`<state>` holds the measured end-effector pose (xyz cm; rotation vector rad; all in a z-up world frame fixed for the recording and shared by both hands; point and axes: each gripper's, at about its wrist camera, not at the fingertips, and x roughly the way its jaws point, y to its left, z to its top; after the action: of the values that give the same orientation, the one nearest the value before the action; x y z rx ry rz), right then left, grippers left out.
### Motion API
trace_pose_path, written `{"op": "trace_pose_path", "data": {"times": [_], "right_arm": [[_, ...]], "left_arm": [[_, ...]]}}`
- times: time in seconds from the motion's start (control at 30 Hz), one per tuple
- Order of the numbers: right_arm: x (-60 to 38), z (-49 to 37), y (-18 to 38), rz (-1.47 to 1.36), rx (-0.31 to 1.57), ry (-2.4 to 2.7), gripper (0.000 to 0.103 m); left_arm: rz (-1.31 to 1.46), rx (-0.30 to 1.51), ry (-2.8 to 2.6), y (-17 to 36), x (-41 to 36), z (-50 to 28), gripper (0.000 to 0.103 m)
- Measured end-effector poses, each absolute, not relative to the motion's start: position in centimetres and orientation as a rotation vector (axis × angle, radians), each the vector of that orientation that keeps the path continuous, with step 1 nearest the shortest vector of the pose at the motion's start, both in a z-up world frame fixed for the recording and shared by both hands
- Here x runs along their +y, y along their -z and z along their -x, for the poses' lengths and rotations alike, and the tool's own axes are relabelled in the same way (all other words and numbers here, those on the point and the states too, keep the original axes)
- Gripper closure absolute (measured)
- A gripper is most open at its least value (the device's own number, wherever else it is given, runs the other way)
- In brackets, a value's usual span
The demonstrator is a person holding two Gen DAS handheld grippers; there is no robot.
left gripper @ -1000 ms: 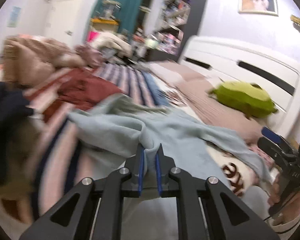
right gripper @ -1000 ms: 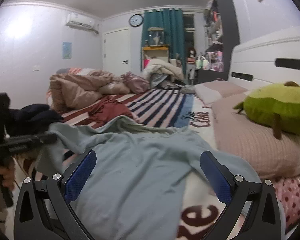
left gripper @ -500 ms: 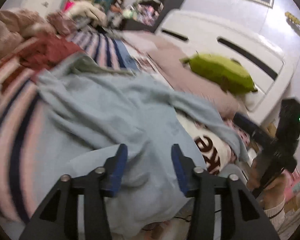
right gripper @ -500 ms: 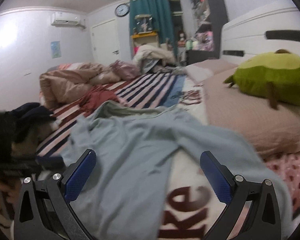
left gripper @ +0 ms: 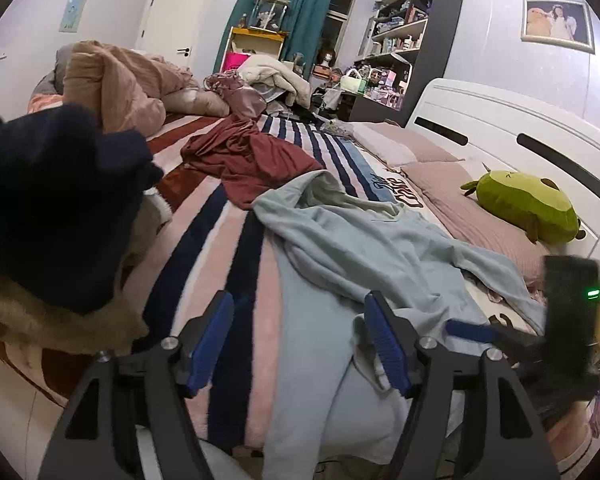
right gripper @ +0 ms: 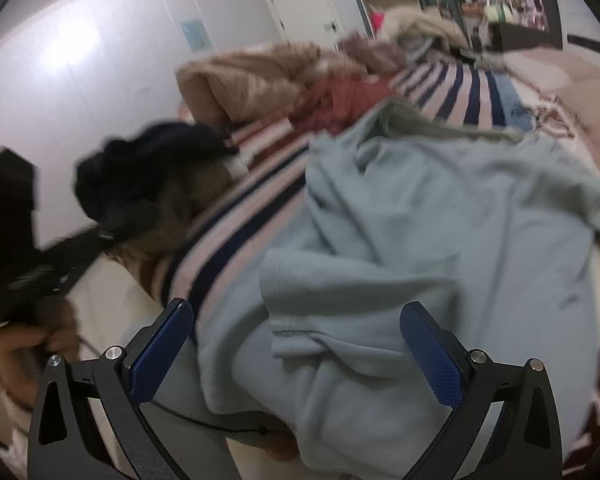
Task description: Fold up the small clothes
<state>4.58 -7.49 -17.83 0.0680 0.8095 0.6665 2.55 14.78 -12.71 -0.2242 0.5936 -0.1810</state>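
Note:
A light blue sweatshirt (left gripper: pixel 352 248) lies spread and rumpled on the striped bed cover, its hem hanging over the near edge; it also fills the right wrist view (right gripper: pixel 440 240). My left gripper (left gripper: pixel 300 340) is open and empty above the near hem. My right gripper (right gripper: pixel 296 352) is open and empty over the garment's lower part. The right gripper shows at the right edge of the left wrist view (left gripper: pixel 472 330). The left tool shows blurred at the left of the right wrist view (right gripper: pixel 28 264).
A dark red garment (left gripper: pixel 244 156) lies behind the sweatshirt. A navy garment on a brown furry heap (left gripper: pixel 52 208) sits at the left. A green plush (left gripper: pixel 528 206) rests on pink pillows by the white headboard (left gripper: pixel 520 136). A crumpled beige duvet (left gripper: pixel 120 80) lies at the back.
My left gripper let go of the blue sweatshirt and opened wide, then drew back. My right gripper stayed open and swung left and down over the garment's hem.

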Motion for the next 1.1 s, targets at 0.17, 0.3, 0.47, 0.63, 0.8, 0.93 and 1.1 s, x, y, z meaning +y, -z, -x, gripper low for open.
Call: {"op": "trace_pose_path", "data": {"times": [0.17,0.3,0.47,0.63,0.8,0.93,1.1], "right_arm": [[-5.1,-6.5,20.7,0.004,0.851,-0.537,0.002],[-5.7,-6.6,20.7,0.040,0.827,-0.438,0.044],[-9.4,-6.8,19.6,-0.037,0.815,-0.421,0.092],[-14.6,-5.3,16.8,-0.115,0.733,-0.376,0.093],[-19.8,-4.5,15.9,-0.207,0.737,-0.339,0.093],[-22.6,-3.5,17.0,-0.283,0.768,-0.347,0.094],[-24.1,-2.2,19.1,-0.286,0.838,-0.393,0.084]], "left_arm": [[0.258,0.578,0.188,13.2,16.1,-1.8,0.036],[0.266,0.575,0.185,13.2,16.4,-1.8,0.035],[0.266,0.573,0.197,13.2,15.9,-1.8,0.035],[0.262,0.582,0.212,13.1,15.1,-2.4,0.035],[0.258,0.612,0.220,13.5,13.6,-3.3,0.035],[0.241,0.636,0.231,13.8,12.2,-3.8,0.035],[0.216,0.673,0.243,14.2,10.3,-4.8,0.035]]}}
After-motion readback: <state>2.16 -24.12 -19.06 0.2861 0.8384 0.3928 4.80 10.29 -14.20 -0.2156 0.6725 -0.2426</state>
